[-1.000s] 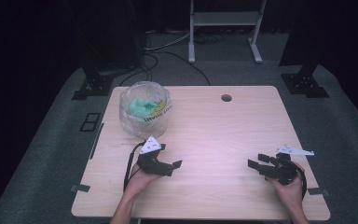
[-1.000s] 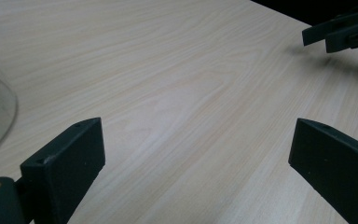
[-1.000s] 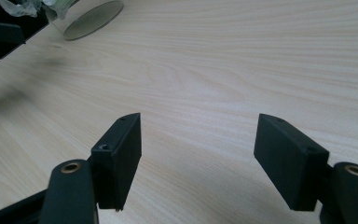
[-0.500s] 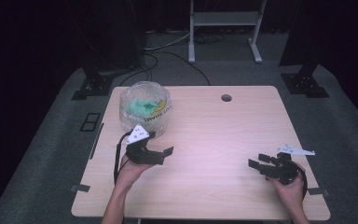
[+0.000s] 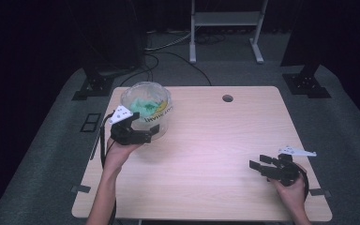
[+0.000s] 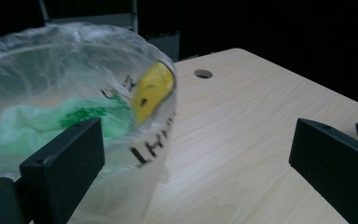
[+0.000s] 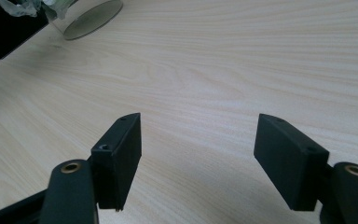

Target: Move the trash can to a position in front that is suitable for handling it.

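Left tongs [image 5: 145, 137] gape wide right beside the clear plastic-lined bowl [image 5: 146, 108] of green stuff, right tongs [image 5: 261, 167] splayed open over the pale wooden desk [image 5: 215, 140]

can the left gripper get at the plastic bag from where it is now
Probably yes. The left gripper is open right beside the plastic bag, one of its jaws already in front of the bag's side, and nothing stands between them on the table.

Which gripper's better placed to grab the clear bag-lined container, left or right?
Left. The left gripper is open right beside the container, whose wall fills much of the left gripper view. The right gripper, also open, sits at the table's opposite near corner, with bare wood ahead.
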Tool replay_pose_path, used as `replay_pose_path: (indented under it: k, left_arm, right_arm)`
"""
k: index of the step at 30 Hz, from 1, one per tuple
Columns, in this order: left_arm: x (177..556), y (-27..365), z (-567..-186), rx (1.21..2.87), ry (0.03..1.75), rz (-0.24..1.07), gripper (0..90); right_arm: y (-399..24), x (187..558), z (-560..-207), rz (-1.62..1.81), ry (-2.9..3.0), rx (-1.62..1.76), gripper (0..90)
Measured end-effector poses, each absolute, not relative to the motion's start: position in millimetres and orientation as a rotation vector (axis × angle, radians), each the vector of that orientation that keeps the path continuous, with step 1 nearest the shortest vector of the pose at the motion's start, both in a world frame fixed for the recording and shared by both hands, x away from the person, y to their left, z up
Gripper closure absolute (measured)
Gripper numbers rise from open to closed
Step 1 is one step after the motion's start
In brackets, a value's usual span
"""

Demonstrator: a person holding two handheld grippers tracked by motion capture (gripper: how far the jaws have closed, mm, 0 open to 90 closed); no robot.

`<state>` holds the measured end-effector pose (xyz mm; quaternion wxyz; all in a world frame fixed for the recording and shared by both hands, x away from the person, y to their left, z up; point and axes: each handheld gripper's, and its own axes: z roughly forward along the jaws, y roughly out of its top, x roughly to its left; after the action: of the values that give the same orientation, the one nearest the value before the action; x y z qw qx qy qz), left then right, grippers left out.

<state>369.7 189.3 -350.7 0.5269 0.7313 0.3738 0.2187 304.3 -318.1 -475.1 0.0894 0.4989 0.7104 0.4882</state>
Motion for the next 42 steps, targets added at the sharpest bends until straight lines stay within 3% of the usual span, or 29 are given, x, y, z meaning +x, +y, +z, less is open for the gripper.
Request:
replay_pose_path:
  k: [18, 36, 42]
  left_arm:
    - [419, 222, -330, 1.672, 1.065, 0.608, 2.4]
    - [452, 241, -346, 1.609, 1.232, 0.611, 2.7]
    - [456, 242, -356, 1.606, 1.28, 0.601, 7.7]
  right_arm:
    - [-318, 304, -475, 1.452, 2.112, 1.482, 31.3]
    - [-317, 304, -475, 1.45, 2.117, 1.478, 31.6]
    - [-317, 304, -475, 1.454, 2.116, 1.478, 31.6]
